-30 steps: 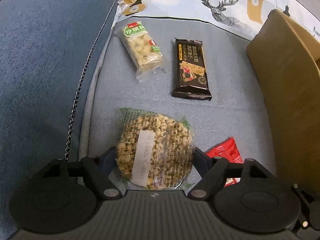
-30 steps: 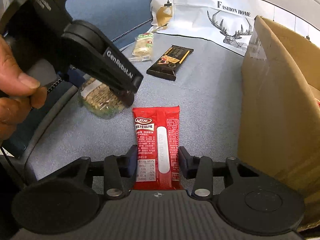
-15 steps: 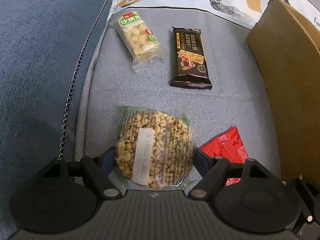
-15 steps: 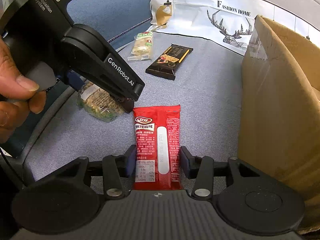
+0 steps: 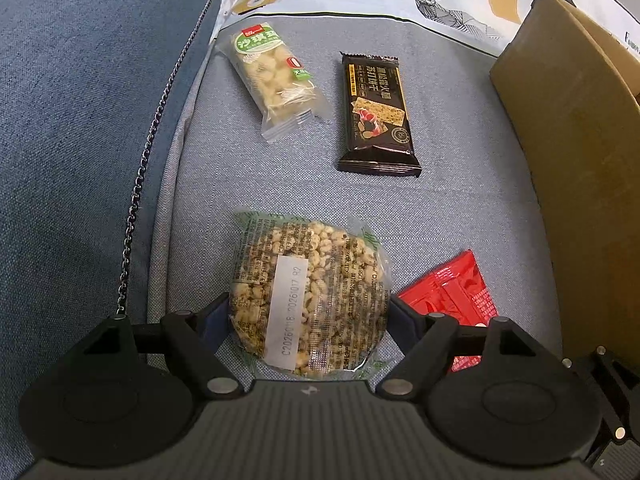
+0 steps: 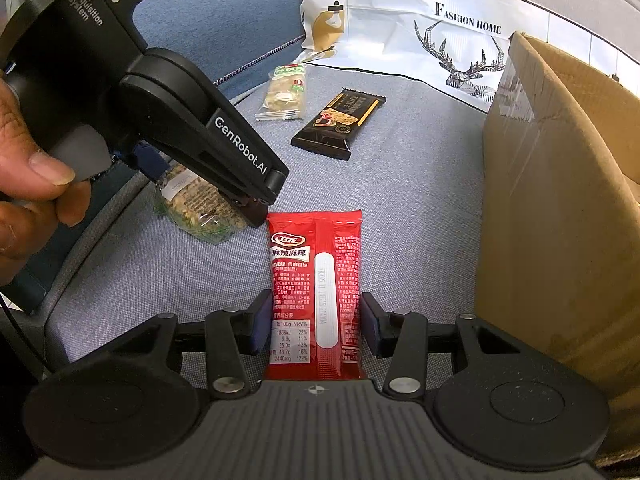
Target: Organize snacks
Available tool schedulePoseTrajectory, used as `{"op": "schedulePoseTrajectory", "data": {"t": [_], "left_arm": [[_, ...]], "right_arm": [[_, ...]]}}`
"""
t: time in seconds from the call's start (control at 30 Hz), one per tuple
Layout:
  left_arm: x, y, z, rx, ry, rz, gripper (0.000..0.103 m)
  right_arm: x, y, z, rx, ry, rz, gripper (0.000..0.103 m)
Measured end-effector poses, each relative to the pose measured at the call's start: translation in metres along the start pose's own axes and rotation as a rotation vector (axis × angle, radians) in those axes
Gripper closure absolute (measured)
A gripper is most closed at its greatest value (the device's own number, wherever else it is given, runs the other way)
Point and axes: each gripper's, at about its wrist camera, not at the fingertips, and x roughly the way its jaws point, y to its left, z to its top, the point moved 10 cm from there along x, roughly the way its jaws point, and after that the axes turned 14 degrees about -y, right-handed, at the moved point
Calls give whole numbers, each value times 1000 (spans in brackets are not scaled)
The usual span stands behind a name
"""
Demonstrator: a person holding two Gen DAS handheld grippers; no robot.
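Observation:
My left gripper (image 5: 308,316) is shut on a round puffed-grain cake in a clear wrapper (image 5: 310,292) and holds it slightly off the grey sofa cushion (image 5: 460,208); the cake also shows in the right wrist view (image 6: 196,208). My right gripper (image 6: 314,326) is shut on a red snack packet (image 6: 316,280), which also shows in the left wrist view (image 5: 452,288). A green-labelled nut bar (image 5: 276,80) and a black cracker packet (image 5: 376,112) lie farther back on the cushion.
An open cardboard box (image 5: 576,152) stands on the right, its wall (image 6: 560,200) close beside the red packet. A white deer-print pillow (image 6: 460,40) is at the back. The dark blue sofa arm (image 5: 80,120) with a chain seam runs along the left.
The left gripper has lifted the grain cake a little and tilted forward. The right gripper stays closed on the red packet, nearly still.

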Motion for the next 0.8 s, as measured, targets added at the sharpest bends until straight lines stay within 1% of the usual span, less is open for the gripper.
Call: {"op": "schedulePoseTrajectory", "data": {"t": [0.23,0.33,0.47,0.53,0.63,0.8], "left_arm": [[-2,0,-1,3,-5,-2,20],[-9,0,7,-11,-53,-3,20],[-33,3,20,-57,-163,-10,20],[-49,3,27,-75,-234,-24,20],[-78,4,39,-80,-360,-37,20],[-128,0,52,-116,-545,-97,20]], "right_arm": [[0,1,0,-2,-1,-2,56],[-3,0,3,4,-14,-5,58],[-14,0,14,1,-78,-3,59],[-22,1,20,-7,-114,-3,59],[-40,3,31,-22,-191,-1,60],[-73,-2,46,-1,-296,-22,60]]}}
